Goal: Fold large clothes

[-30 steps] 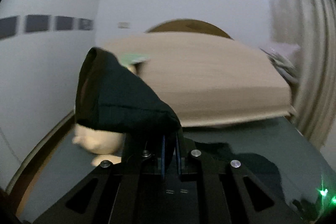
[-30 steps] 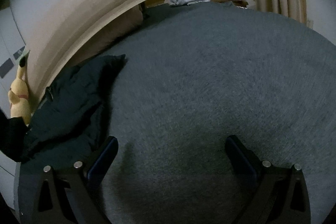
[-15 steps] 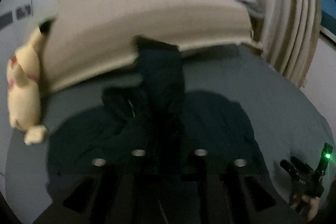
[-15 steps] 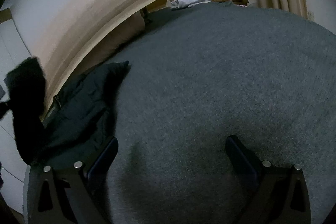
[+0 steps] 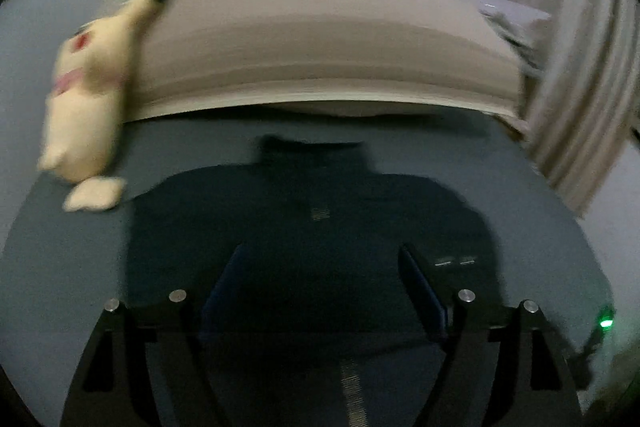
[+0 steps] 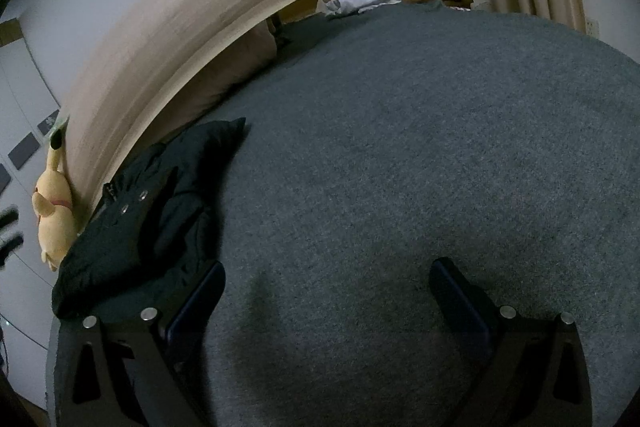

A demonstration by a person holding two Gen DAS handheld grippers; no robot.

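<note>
Now the dark jacket (image 5: 312,227) lies flat beneath the left tool (image 5: 320,279), whose jaws have just spread apart.

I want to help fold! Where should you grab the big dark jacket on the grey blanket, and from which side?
Probably the pointed corner of the dark jacket that sticks out flat over the grey blanket. Come from the bare blanket side, where the open right hand-held gripper already is. That edge is thin and free, while the middle is bunched thick. The left hand-held gripper has just been opening, holding nothing.
</note>
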